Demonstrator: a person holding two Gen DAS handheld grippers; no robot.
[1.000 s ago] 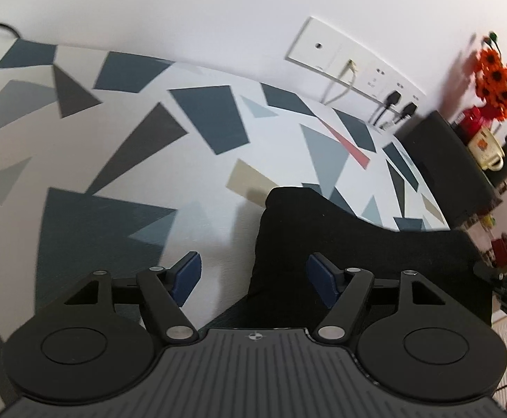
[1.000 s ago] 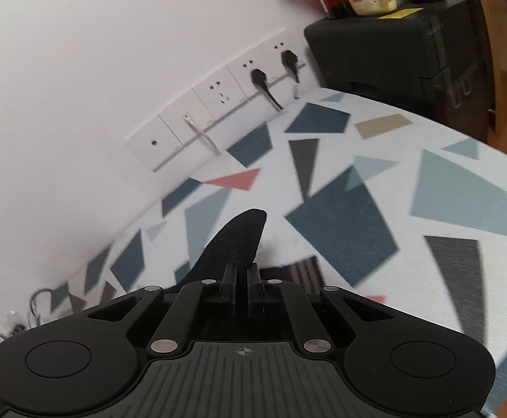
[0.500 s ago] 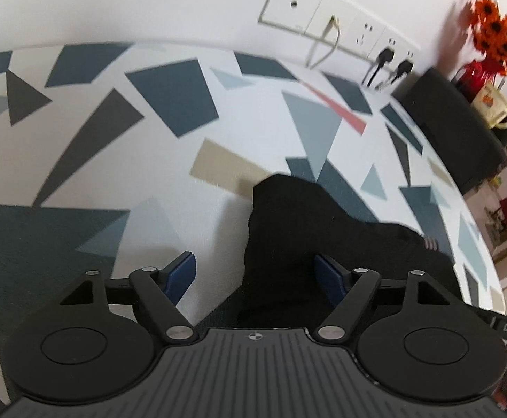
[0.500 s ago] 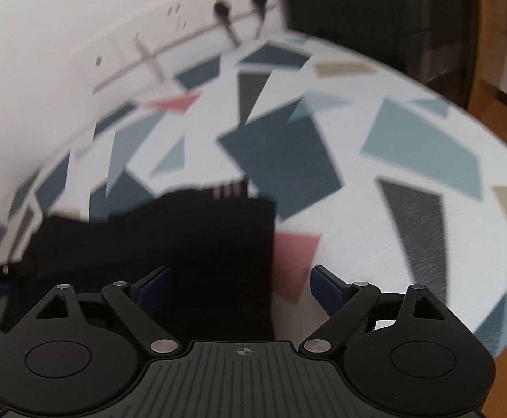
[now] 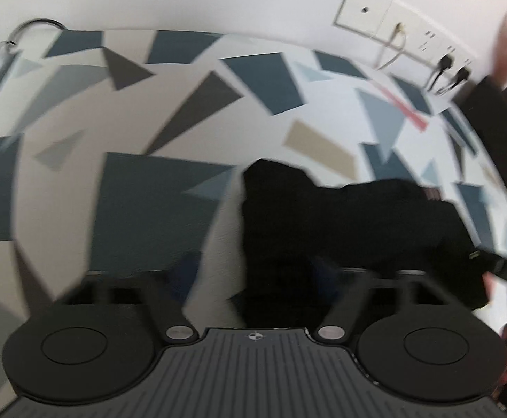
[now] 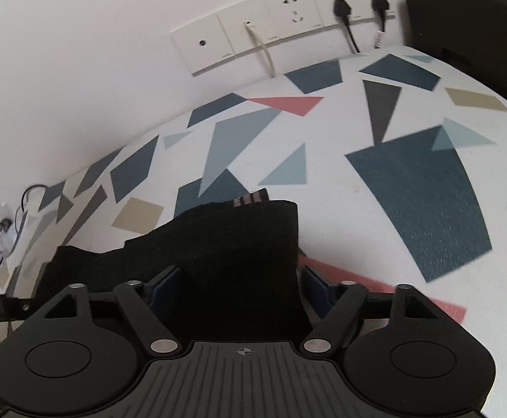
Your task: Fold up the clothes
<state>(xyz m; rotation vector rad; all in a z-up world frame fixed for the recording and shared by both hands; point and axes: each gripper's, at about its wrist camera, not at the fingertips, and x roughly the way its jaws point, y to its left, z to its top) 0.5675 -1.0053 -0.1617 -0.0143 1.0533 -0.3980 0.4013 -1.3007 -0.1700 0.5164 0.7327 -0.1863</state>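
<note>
right tool (image 6: pixel 241 284) stands wide, nothing gripped; the black garment (image 6: pixel 218 261) lies flat on the patterned tabletop (image 6: pixel 410 191), filling the lower centre of that frame, its right edge just inside the right pad. left tool (image 5: pixel 253 275) is opening, blurred, straddling the garment's left edge with nothing pinched. in our judgement the step is a regrip for the next fold: take both near corners evenly, and keep the layers from slipping. the right view alone shows a striped tag (image 6: pixel 251 196) at the far edge; the left view shows the garment's full width.
</note>
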